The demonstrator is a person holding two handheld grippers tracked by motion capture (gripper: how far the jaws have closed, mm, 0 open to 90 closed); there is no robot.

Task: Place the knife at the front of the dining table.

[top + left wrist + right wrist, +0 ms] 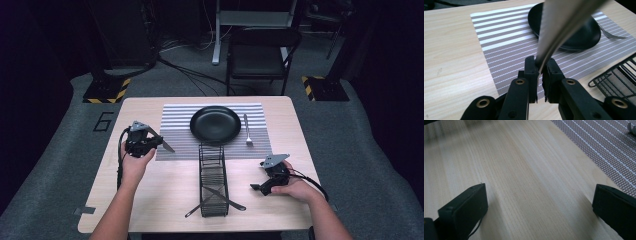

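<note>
One knife (pixel 564 27) is pinched in the left claw (pixel 539 75), its jaws pressed on the blade, held above the left edge of the striped placemat (pixel 506 42). It looks stiff, light and slippery, so a grip low on the flat seems safest. Right claw (pixel 539 202) rests spread wide over bare wooden surface (pixel 519 170). Beyond, a black plate (pixel 215 124) sits empty on the placemat, a fork (pixel 247 131) beside it. A wire basket (pixel 213 180) near the front edge holds two more utensils, crossed.
</note>
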